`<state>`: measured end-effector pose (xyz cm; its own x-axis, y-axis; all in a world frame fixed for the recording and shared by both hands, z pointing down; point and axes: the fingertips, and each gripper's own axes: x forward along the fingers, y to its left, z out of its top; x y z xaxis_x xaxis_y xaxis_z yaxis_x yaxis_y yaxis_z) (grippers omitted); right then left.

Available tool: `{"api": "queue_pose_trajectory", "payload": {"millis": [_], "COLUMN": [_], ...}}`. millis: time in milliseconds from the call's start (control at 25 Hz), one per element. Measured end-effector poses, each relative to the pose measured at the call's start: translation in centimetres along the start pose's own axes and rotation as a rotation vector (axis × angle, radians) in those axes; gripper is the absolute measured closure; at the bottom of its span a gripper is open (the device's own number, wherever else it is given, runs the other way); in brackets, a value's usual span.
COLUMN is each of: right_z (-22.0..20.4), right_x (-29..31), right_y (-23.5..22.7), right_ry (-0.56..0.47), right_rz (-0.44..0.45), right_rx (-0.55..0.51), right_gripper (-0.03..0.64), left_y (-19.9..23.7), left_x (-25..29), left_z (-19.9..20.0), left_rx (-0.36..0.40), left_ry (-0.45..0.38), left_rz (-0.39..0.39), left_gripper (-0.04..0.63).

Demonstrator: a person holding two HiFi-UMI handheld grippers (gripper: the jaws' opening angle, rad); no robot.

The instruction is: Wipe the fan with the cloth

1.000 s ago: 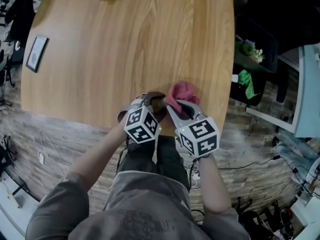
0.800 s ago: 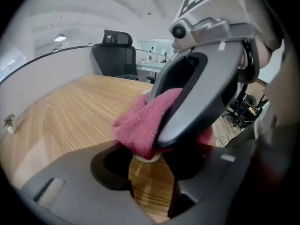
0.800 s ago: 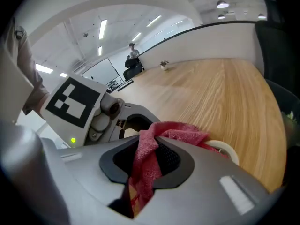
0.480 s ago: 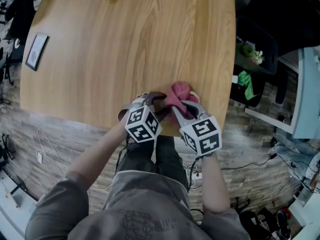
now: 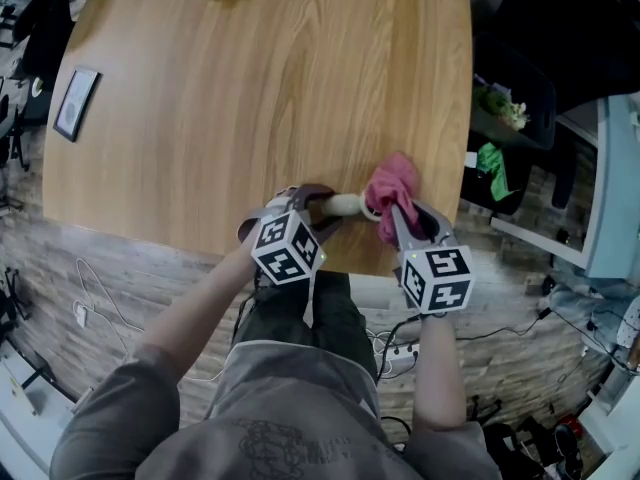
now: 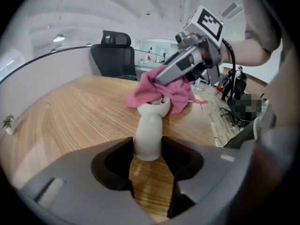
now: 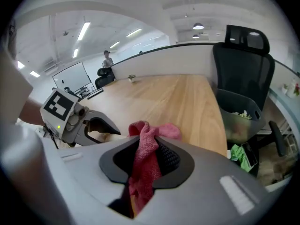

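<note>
Over the table (image 5: 250,88), left fingers (image 6: 110,165) clamp the fan (image 6: 149,135) — right fingers (image 7: 169,156) pinch the cloth (image 7: 143,168).

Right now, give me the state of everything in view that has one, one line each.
left gripper, shut on the fan's handle.
right gripper, shut on the cloth.
fan, held by its handle, head covered by cloth.
cloth, bunched, draped over the fan's head.

Person: grey short-sleeved shirt (image 5: 270,408), faint chest print; trousers (image 5: 310,318) dark, probably green. Left gripper (image 5: 316,205), right gripper (image 5: 396,214): grey shells, black-and-white marker cubes (image 5: 287,249).
</note>
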<state>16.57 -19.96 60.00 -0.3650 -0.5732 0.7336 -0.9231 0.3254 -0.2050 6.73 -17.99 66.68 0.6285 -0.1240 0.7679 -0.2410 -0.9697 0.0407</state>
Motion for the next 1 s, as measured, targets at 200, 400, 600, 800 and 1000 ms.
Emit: {"api": "queue_pose_trajectory", "payload": {"millis": [200,400,600,800,1000], "right_z": [0.4,-0.7,-0.2,-0.3,-0.2], "right_x": [2.5,4.4,3.3,0.9,-0.9], "right_y": [5.2,10.0,7.1,2.3,-3.0], "right_ry": [-0.001,0.074,0.037,0.039,0.037], "right_rz": [0.104,0.308,0.209,0.02,-0.189], "right_rx": [0.0,0.017,0.008,-0.051,-0.042], "right_gripper": [0.543,0.543,0.543,0.541,0.543], "left_y": [0.0,0.0,0.1,0.1,0.1], "left_x": [0.1,0.2,0.4,0.3,0.3], "left_z": [0.0,0.1,0.3,0.2,0.2], "left_rx": [0.0,-0.006,-0.014,-0.013,-0.018], "left_ry": [-0.006,-0.016,-0.022,-0.031,-0.033], "left_rz": [-0.002,0.009,0.009,0.006,0.004], "left_gripper": [0.402,0.402,0.402,0.402,0.402]}}
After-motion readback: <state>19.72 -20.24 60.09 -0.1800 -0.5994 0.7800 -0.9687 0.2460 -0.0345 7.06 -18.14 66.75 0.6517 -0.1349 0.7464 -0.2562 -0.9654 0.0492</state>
